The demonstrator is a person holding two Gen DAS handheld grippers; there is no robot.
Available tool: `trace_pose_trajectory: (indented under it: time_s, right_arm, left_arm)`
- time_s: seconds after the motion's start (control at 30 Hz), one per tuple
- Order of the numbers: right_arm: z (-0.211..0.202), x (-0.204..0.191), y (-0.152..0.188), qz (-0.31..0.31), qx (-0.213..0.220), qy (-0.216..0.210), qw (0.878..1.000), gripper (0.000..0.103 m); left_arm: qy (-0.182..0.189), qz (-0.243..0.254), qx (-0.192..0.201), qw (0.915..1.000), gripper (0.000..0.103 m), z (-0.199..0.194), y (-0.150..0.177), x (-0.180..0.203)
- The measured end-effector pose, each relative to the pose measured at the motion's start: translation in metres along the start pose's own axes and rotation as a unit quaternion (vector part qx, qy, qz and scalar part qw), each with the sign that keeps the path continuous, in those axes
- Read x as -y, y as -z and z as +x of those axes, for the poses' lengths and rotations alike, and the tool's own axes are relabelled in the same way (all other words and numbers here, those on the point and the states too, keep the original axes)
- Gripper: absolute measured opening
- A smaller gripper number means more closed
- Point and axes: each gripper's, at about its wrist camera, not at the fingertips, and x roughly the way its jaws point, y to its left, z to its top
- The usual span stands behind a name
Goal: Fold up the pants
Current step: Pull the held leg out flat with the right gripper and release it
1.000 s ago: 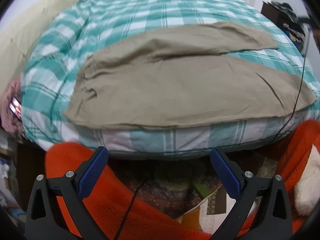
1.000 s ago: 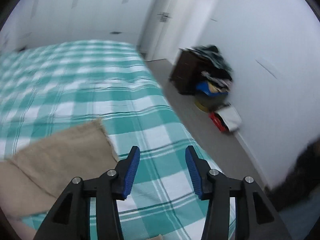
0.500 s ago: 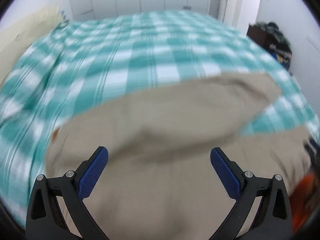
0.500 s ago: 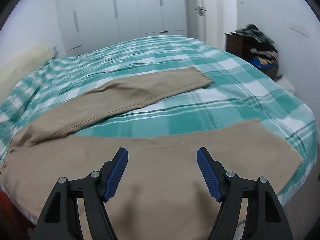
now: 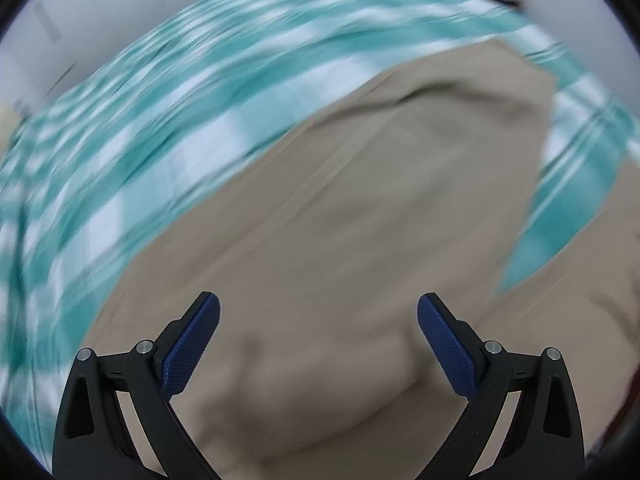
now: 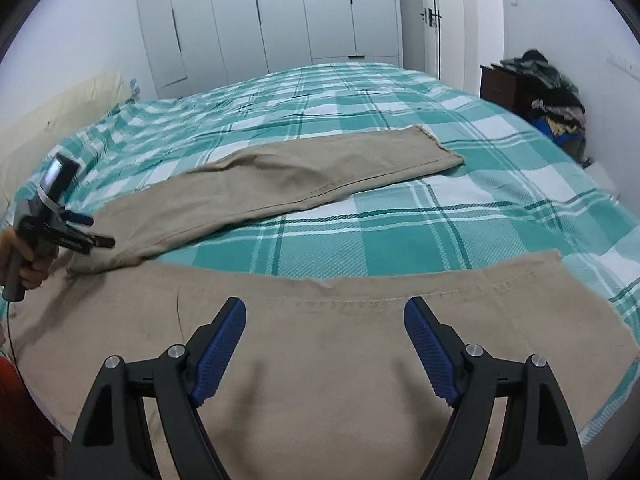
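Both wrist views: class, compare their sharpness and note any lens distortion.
Left wrist view: heavy motion blur smears the checked bedspread and tan pants; only the left gripper is crisp. Right wrist view: sharp, evenly lit, though the fisheye bulges the bed.

A bed covered by a teal and white checked bedspread [image 6: 420, 216] is backed by white wardrobe doors [image 6: 280, 20] and a white door [image 6: 430, 16], while a dark cabinet [image 6: 504, 86] piled with clothes is set against the right wall
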Motion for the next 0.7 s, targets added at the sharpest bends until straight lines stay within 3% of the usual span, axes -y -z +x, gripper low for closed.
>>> trace_pose_trajectory:
  time_s: [0.1,0.23,0.37,0.57,0.7]
  right_arm:
    - [0.003,0.010,-0.006,0.030,-0.003,-0.028,0.999,0.081]
    - [0.001,0.019,-0.010,0.056,-0.002,-0.054,0.997,0.081]
    - [0.001,0.032,-0.006,0.079,-0.013,-0.066,0.995,0.081]
    - [0.006,0.061,-0.005,0.122,-0.028,-0.068,0.990,0.081]
    - [0.004,0.079,-0.004,0.153,-0.025,-0.069,0.985,0.081]
  left_arm:
    - [0.051,0.049,0.020,0.9973,0.100,0.030,-0.043,0.046]
    - [0.065,0.065,-0.003,0.9957,0.098,0.105,-0.105,0.092]
    - [0.107,0.058,0.024,0.9923,0.098,0.121,-0.172,0.138]
    - [0.119,0.162,0.030,0.9791,0.099,0.152,-0.251,0.250]
    - [0.133,0.145,0.035,0.9798,0.102,0.169,-0.293,0.303]
